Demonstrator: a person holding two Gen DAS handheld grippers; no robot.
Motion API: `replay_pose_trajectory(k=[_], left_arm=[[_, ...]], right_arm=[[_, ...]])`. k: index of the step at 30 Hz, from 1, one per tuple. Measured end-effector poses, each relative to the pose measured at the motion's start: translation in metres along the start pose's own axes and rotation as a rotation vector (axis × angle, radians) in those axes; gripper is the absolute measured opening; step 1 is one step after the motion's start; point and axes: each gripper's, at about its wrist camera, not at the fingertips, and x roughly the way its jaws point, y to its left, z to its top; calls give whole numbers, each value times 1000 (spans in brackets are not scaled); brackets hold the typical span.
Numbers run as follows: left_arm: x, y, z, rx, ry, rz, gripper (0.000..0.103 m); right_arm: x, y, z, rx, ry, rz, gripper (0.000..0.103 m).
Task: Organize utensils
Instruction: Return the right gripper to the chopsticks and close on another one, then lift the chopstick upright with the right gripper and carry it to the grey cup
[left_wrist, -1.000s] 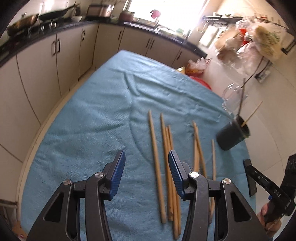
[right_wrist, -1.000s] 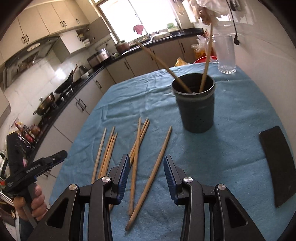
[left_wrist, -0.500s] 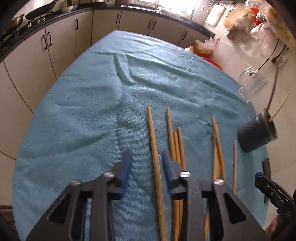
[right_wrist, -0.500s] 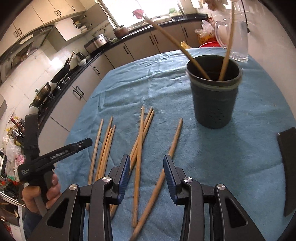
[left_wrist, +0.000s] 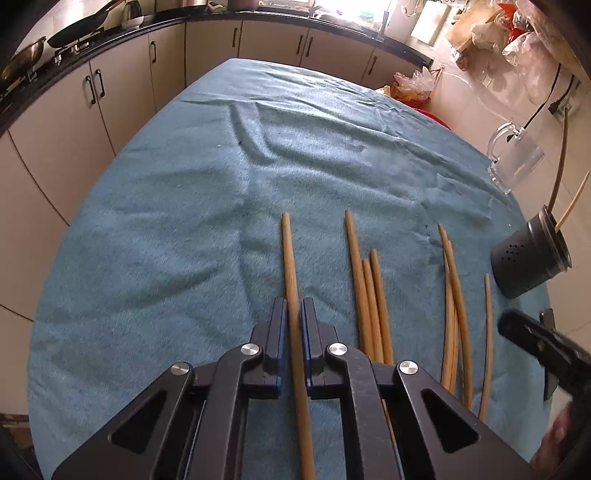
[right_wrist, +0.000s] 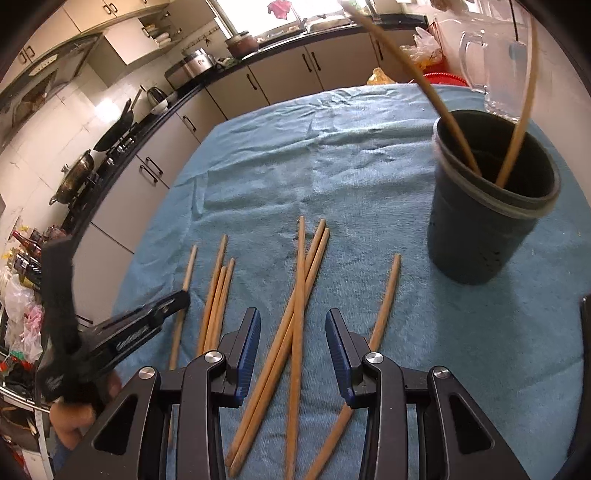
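Several wooden chopsticks lie on a blue cloth (left_wrist: 177, 206). My left gripper (left_wrist: 294, 314) is shut on the leftmost chopstick (left_wrist: 289, 254), low on the cloth. A group of three chopsticks (left_wrist: 369, 291) lies just right of it, with more farther right (left_wrist: 456, 302). A dark holder cup (left_wrist: 528, 258) stands at the right with two chopsticks in it. My right gripper (right_wrist: 291, 328) is open over three crossed chopsticks (right_wrist: 301, 295), touching none. The cup (right_wrist: 484, 221) stands ahead to its right. The left gripper (right_wrist: 147, 321) shows at the left of that view.
A clear glass pitcher (left_wrist: 513, 162) stands beyond the cup near the wall. A flat black object (right_wrist: 585, 332) lies at the right edge. Kitchen cabinets (left_wrist: 122, 88) and a counter with pans surround the table's far and left sides.
My left gripper has moved forward and down and closed on the leftmost chopstick. My right gripper has moved closer to the crossed chopsticks and the cup, staying open.
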Motion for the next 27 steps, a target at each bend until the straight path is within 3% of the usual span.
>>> replay_pose_trajectory(k=[2,12,18,21,27], left_arm=[[-1,3,-1,-7,4,-2,7],[3,1,5,4,4,5,7],[7,-1,10,9,-8,10,7],[5,1,8,2,-22,-28,6],[-41,1,1,8,-156,-106,6]], right_arm=[[7,-1,4,3,15,-7,40],[43,4,19,-4,67,-58,18],[55,2,22,-7,84,-72,12],[52,4,21,-22,67,-65,8],[21,2,17,-8,-8,-21,8]])
